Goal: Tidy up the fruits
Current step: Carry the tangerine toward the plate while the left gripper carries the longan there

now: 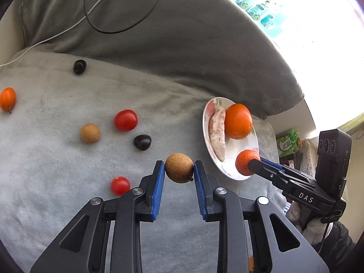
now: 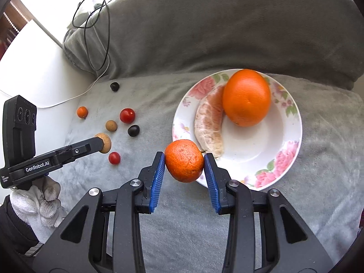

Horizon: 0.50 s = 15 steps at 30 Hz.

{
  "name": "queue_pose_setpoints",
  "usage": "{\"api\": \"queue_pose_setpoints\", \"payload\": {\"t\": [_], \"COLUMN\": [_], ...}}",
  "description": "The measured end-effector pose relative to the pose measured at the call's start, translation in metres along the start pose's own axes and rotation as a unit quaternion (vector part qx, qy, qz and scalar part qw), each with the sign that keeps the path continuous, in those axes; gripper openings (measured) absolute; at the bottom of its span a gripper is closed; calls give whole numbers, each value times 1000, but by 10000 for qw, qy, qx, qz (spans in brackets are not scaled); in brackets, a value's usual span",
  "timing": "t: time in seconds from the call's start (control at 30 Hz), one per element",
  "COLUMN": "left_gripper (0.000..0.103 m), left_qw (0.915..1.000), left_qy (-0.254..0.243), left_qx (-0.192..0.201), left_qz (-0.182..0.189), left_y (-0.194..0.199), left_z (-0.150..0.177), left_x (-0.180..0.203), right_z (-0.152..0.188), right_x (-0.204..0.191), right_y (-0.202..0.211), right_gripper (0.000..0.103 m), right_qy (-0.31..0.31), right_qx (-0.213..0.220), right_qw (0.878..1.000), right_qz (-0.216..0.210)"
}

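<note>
My left gripper point(image 1: 179, 169) is shut on a brown longan point(image 1: 179, 168), held above the grey cloth; the same gripper point(image 2: 102, 145) and longan point(image 2: 106, 143) show at the left of the right wrist view. My right gripper point(image 2: 184, 162) is shut on a small mandarin point(image 2: 184, 160), hanging over the near rim of a flowered plate point(image 2: 286, 134). In the left wrist view that mandarin point(image 1: 244, 165) sits at the plate's point(image 1: 241, 146) near edge. The plate holds a big orange point(image 2: 246, 97) and a peeled citrus segment point(image 2: 210, 122).
Loose on the cloth lie two cherry tomatoes point(image 1: 125, 120) point(image 1: 120, 185), another longan point(image 1: 90, 133), two dark fruits point(image 1: 142, 142) point(image 1: 79, 66) and a kumquat point(image 1: 8, 99). A grey cushion point(image 2: 227, 27) with cables point(image 2: 100, 34) rises behind. Gloved hands point(image 2: 43, 207) hold both grippers.
</note>
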<state>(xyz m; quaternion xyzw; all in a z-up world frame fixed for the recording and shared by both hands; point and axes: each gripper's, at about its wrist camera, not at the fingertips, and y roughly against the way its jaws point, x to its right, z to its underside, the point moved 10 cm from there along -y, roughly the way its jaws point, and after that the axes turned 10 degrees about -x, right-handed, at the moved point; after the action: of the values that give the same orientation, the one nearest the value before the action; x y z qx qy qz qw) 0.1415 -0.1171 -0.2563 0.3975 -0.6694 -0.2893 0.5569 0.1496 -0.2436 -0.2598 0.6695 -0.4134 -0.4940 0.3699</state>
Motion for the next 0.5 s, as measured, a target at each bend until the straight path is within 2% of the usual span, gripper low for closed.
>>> {"api": "queue_pose_setpoints", "payload": {"t": [0.5], "left_gripper": [25], "left_qw": [9972], "left_qy": [-595], "left_qx": [-405], "left_qz": [224], "left_y": [-43], "left_z": [7], "left_x": [67], "right_z": [-5], "right_x": [68], "right_y": [17], "right_gripper": [37], "right_qy": [-482], "right_qx": [187], "right_qw": [9980], "right_qz": [367]}}
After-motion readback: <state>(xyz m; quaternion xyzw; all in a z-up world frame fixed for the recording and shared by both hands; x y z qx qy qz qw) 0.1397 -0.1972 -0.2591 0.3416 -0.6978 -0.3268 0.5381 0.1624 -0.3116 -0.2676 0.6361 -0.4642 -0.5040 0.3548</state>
